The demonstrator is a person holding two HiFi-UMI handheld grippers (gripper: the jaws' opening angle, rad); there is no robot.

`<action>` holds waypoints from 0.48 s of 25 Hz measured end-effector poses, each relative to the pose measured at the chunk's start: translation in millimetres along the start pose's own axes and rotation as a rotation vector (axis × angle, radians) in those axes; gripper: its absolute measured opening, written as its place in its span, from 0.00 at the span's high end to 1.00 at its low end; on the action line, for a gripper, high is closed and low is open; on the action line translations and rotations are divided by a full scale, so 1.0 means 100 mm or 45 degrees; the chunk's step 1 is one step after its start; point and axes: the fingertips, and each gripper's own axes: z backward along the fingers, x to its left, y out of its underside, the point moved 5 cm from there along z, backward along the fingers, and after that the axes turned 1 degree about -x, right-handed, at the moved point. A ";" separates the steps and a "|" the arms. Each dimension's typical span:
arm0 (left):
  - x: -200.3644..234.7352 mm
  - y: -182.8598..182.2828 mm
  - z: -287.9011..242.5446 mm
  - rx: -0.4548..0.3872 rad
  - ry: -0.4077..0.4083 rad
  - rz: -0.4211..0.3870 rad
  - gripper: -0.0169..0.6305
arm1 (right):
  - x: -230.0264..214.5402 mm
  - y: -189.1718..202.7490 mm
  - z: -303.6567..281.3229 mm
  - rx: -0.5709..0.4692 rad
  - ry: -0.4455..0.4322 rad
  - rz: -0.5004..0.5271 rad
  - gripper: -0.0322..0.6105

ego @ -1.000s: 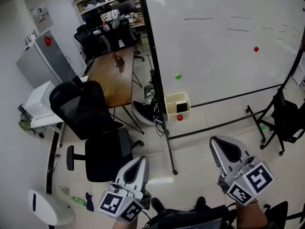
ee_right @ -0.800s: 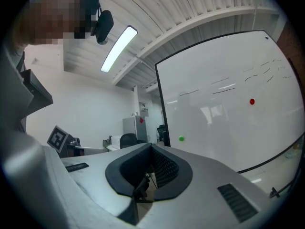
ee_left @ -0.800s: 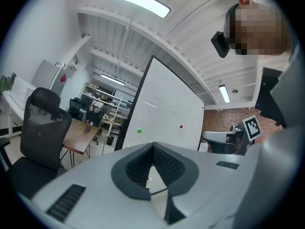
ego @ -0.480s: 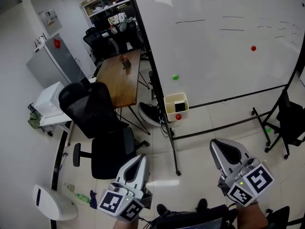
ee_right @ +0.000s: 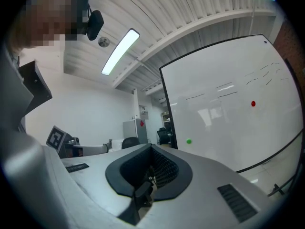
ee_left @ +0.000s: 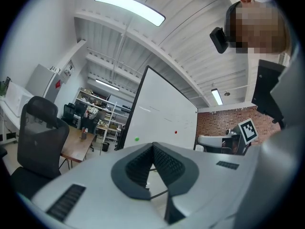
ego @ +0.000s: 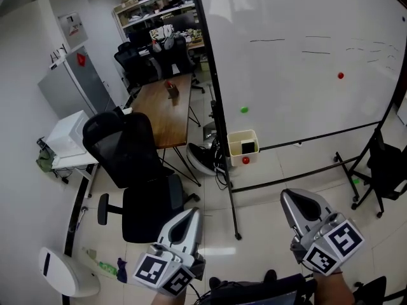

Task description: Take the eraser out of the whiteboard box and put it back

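While both grippers sit low at the bottom edge of the head view, each one has its 2 jaws pressed together with nothing between them. The left gripper (ego: 191, 212) is at lower centre-left and the right gripper (ego: 287, 194) at lower right. Their own views show the same: the black ribbed pads of the left gripper (ee_left: 152, 146) meet at the tip, and so do those of the right gripper (ee_right: 151, 150). The marker cube (ego: 159, 273) on each carries black-and-white square patterns and no letters.

Just above the left gripper, left of centre, stands a black office chair (ego: 130, 164) on the pale tiled floor. Near the middle of the frame a cream box (ego: 241, 136) hangs at the lower left corner of the whiteboard (ego: 305, 37). The eraser (ego: 248, 147) lies inside it as a dark block, well apart from both grippers. A red dot (ego: 245, 160) sits just below the box.

Behind the chair is a wooden table (ego: 166, 113). On the whiteboard, a green dot (ego: 244, 109) sits above the box and a second red dot (ego: 341, 75) towards the upper right. A few thin pen strokes near its top are too faint to read. At upper left a grey cabinet (ego: 67, 84) bears a small red sticker, its print unreadable, and cluttered shelves (ego: 152, 2) fill the top centre.
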 end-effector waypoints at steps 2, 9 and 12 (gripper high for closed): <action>0.00 -0.01 0.03 -0.002 0.006 -0.002 0.93 | 0.04 -0.01 0.01 0.001 0.004 0.005 0.92; -0.03 0.02 0.09 -0.007 0.014 0.015 0.93 | 0.10 0.00 0.06 0.017 0.010 0.017 0.91; -0.07 0.03 0.07 -0.006 0.021 0.016 0.93 | 0.09 -0.02 0.08 0.017 0.008 0.018 0.92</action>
